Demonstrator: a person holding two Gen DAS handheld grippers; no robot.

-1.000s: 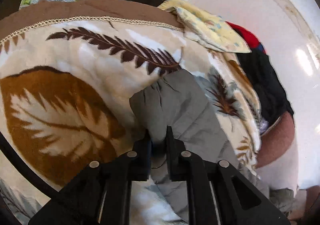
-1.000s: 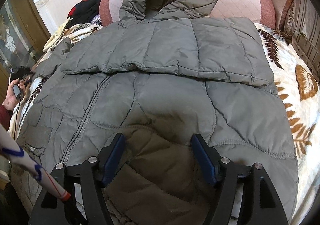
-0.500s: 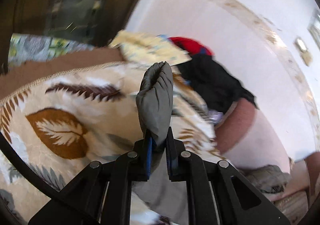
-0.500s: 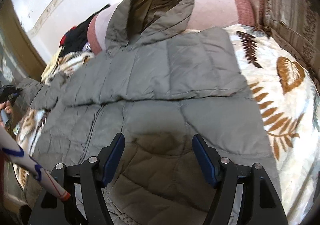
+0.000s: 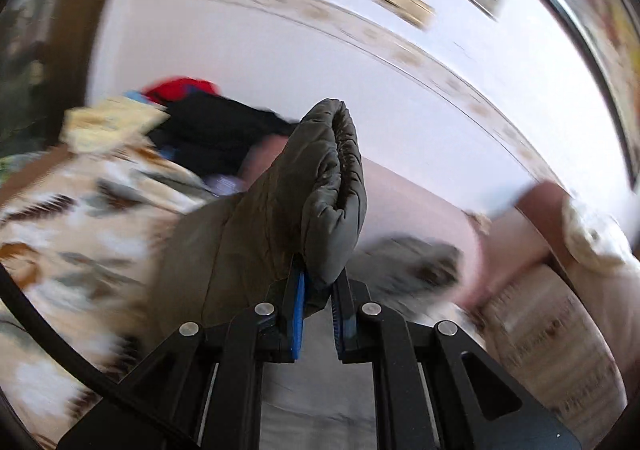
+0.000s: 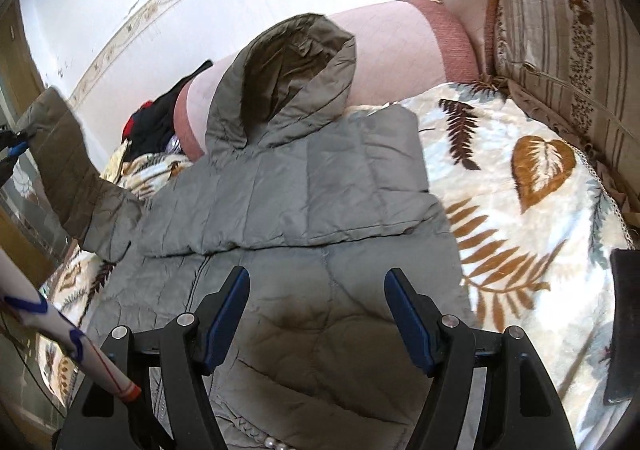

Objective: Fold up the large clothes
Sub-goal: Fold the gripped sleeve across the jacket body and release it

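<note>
A grey quilted jacket [image 6: 304,210] is spread on a leaf-patterned blanket [image 6: 520,218], with its hood [image 6: 288,78] laid against a pink bolster [image 6: 400,50] far ahead of the right gripper [image 6: 316,314]. One sleeve is folded across the chest, ahead of the right fingers. The right fingers [image 6: 228,310] are held well apart above the lower part of the jacket, and nothing is gripped between them; the fabric beneath them lies flat.

The other sleeve [image 5: 280,210] is clamped by its cuff [image 5: 336,186] between the pads of the left gripper [image 5: 318,302], whose fingers are pressed together on the fabric. The cuff is held upright just ahead of the fingertips, and the rest of the sleeve trails down to their left towards the blanket. In the right wrist view this sleeve [image 6: 68,170] is seen raised off the blanket, far to the left of the right fingers, with the left gripper [image 6: 12,142] at its upper end.

A heap of dark and red clothes [image 5: 208,118] is seen beyond the left fingers, against the wall. The left wrist view is blurred.
</note>
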